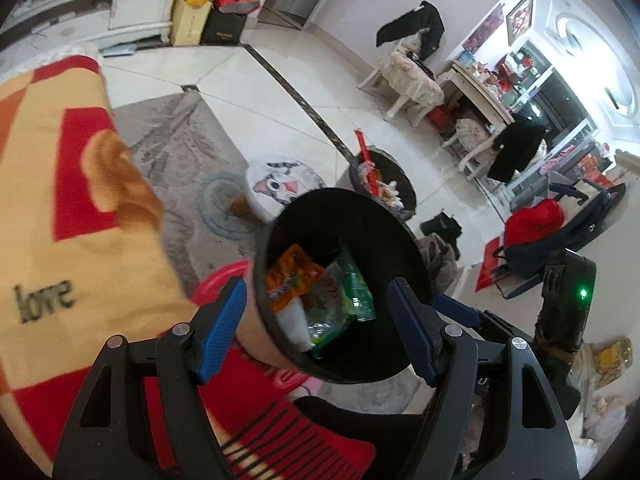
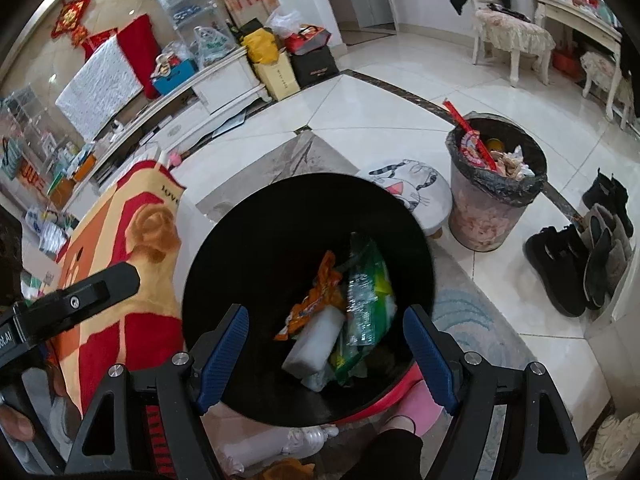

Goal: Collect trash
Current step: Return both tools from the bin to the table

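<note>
My left gripper and right gripper are both gaping wide, gripping nothing, hovering over the black bin containing an orange wrapper and green packet.

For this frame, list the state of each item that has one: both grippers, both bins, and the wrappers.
Left gripper: open, empty.
Right gripper: open, empty.
Black bin: upright, partly filled.
Orange wrapper: crumpled, inside the black bin.
Green wrapper: crumpled, inside the black bin.
Lined bin: upright on the floor, heaped to the rim.
</note>
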